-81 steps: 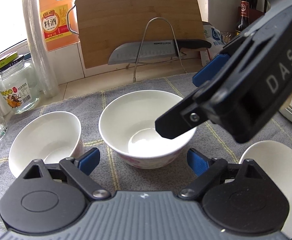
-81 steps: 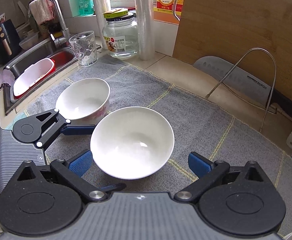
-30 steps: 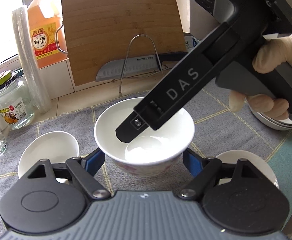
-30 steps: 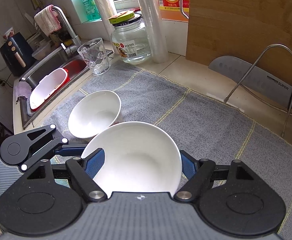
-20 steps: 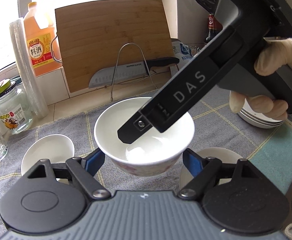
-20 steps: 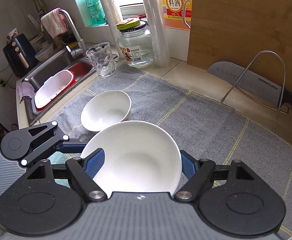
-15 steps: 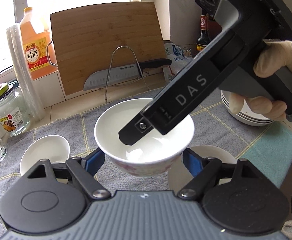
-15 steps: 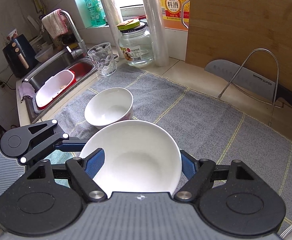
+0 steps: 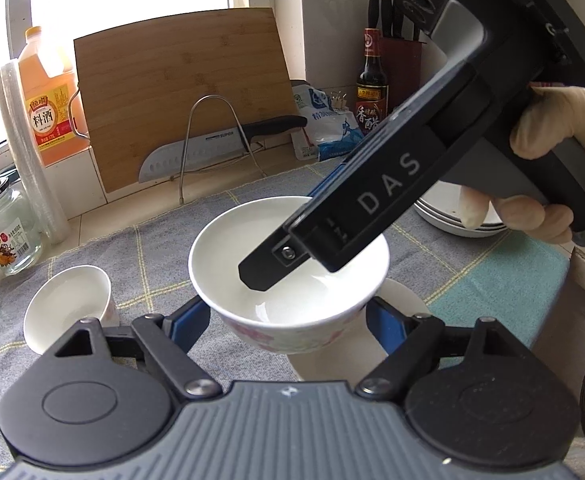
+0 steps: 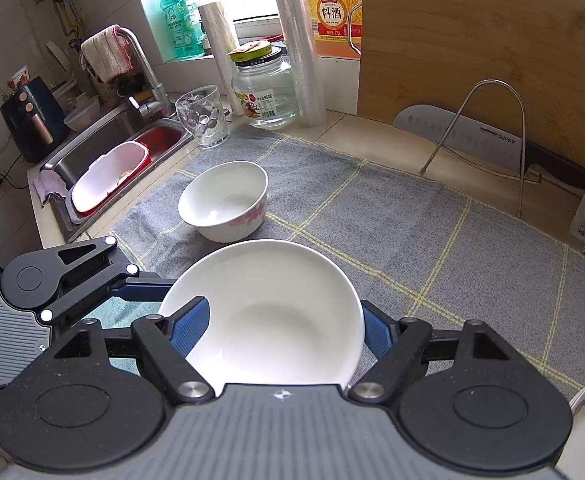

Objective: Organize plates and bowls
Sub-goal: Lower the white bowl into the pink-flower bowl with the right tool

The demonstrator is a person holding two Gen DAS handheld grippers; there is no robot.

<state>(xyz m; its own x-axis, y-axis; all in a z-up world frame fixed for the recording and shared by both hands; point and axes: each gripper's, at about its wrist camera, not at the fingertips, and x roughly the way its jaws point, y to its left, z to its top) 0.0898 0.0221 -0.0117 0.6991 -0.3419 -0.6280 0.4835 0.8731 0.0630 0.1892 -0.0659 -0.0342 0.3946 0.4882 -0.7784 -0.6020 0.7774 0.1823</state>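
My left gripper (image 9: 288, 320) and my right gripper (image 10: 286, 330) are both shut on the same white bowl with a pink flower pattern (image 9: 276, 300), held lifted above the grey mat (image 10: 372, 208). The right gripper's body crosses over the bowl in the left wrist view (image 9: 372, 200). The bowl also shows in the right wrist view (image 10: 268, 312). A smaller white bowl (image 9: 68, 304) stands on the mat at the left; it shows beyond the held bowl in the right wrist view (image 10: 224, 200). Another white bowl (image 9: 400, 296) sits on the mat beneath the held one. A stack of white plates (image 9: 452, 212) lies behind the right gripper.
At the back stand a wooden cutting board (image 9: 180, 96), a knife on a wire rack (image 9: 212, 148), an orange bottle (image 9: 48, 96), a glass jar (image 9: 0, 232) and a soy sauce bottle (image 9: 370, 88). A drinking glass (image 10: 202, 120) and a sink with a red-rimmed tub (image 10: 108, 176) lie left.
Both grippers closed on the large bowl and lifted it off the mat. It has risen and moved right, uncovering the plates and the bowl beneath.
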